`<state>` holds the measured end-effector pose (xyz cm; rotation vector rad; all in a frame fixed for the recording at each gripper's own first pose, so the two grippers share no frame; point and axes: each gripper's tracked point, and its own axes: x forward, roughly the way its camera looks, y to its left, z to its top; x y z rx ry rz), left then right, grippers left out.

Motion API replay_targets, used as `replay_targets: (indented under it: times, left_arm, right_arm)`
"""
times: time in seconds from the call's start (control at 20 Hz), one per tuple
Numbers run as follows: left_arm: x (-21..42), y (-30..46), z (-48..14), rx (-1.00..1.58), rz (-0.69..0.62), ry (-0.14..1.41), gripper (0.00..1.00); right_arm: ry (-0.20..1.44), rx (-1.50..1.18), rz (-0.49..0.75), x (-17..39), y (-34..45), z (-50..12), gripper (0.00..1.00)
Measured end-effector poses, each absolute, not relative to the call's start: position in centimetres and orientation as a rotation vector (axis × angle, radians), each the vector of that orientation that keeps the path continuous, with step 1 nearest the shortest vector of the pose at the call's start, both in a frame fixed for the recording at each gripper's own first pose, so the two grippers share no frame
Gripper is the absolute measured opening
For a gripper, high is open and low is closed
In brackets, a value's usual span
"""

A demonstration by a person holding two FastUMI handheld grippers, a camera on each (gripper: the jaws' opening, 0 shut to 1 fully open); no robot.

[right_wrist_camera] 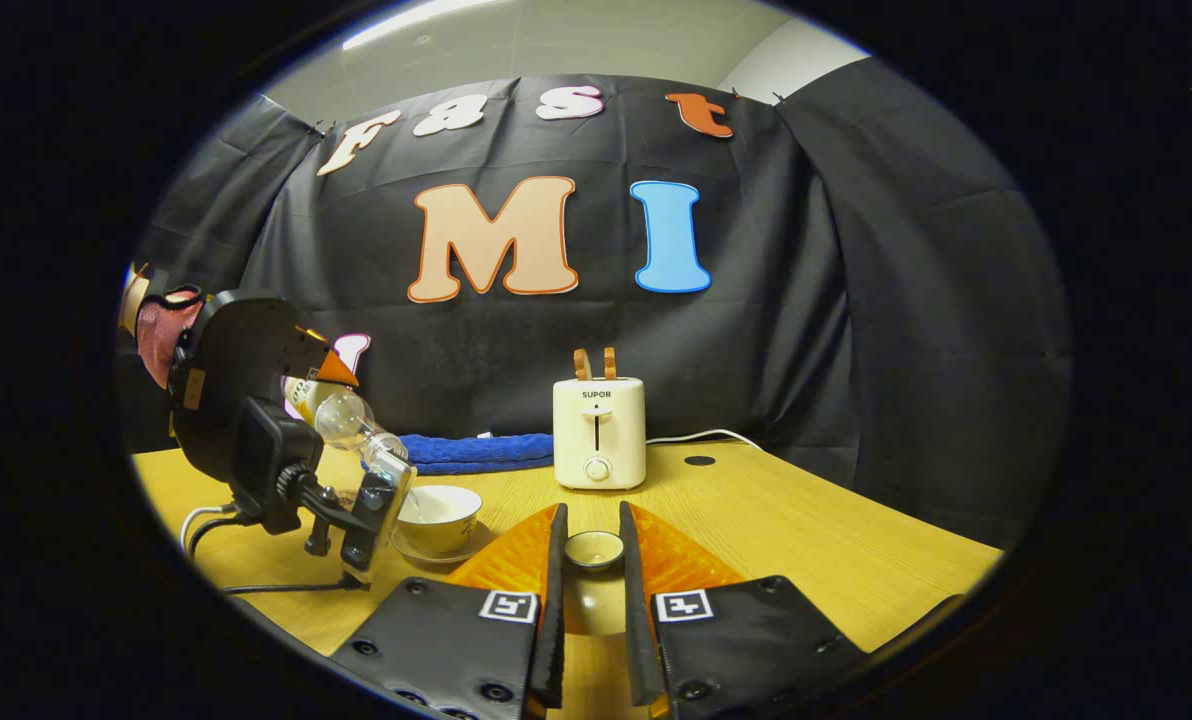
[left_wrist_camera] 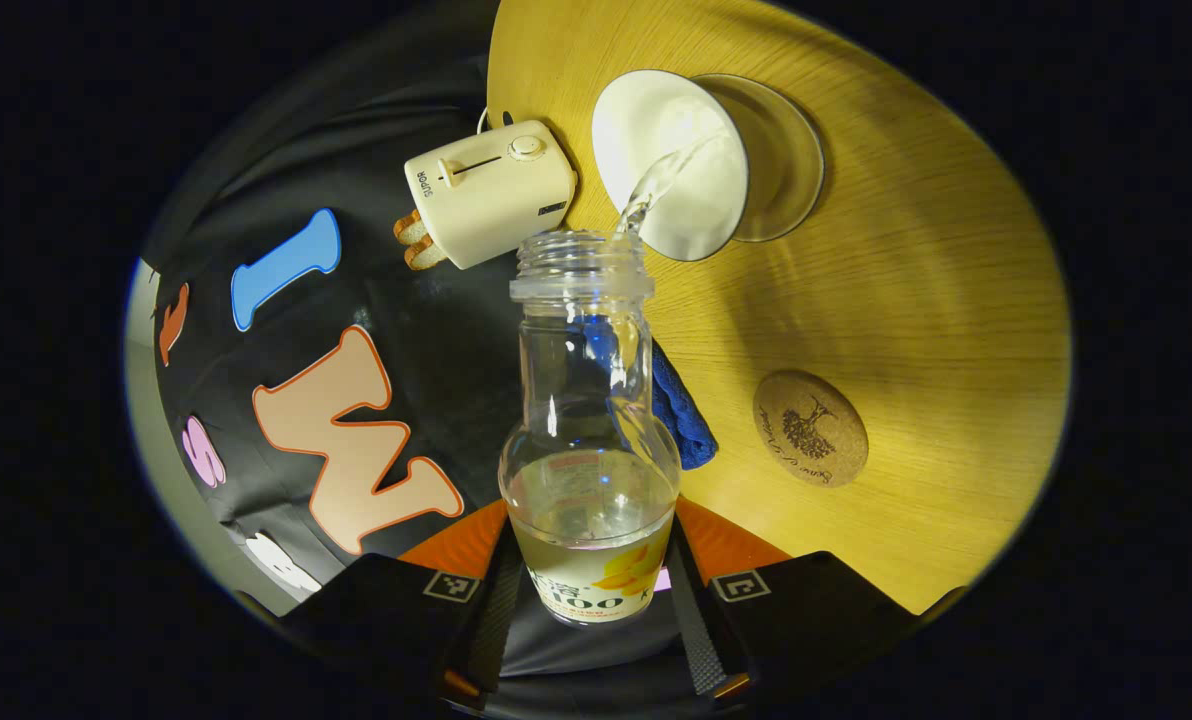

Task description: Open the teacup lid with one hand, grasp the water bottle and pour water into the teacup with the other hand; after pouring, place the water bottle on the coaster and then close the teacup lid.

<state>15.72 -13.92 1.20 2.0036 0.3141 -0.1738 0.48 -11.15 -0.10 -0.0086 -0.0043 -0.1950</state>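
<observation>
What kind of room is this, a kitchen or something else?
Probably a staged recording booth, not a real kitchen. Black cloth hangs as the wall behind a lone wooden table, which holds just a few props: a toaster, a teacup and a cork coaster.

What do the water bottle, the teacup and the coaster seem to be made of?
Water bottle: clear plastic or glass, see-through with a threaded neck; which one is unclear.
Teacup: probably glazed white ceramic, smooth and opaque.
Coaster: likely cork, matte speckled brown with a dark printed design.
</observation>
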Motion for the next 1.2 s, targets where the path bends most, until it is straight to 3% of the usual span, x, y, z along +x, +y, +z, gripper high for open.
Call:
replay_targets:
  times: [0.65, 0.95, 1.2]
  left_arm:
    - [16.2, -15.5, 4.4, 2.152, -0.139, 0.215, 0.69]
    - [16.2, -14.9, 3.2, 2.018, -0.17, 0.244, 0.68]
    - [15.1, -14.7, 0.3, 1.599, -0.234, 0.263, 0.68]
  right_arm:
    - [-0.004, -0.008, -0.193, 0.5, -11.1, -0.1, 0.29]
    - [-0.003, -0.008, -0.194, 0.4, -11.1, 0.0, 0.28]
    - [-0.001, -0.008, -0.193, 0.4, -11.0, 0.0, 0.29]
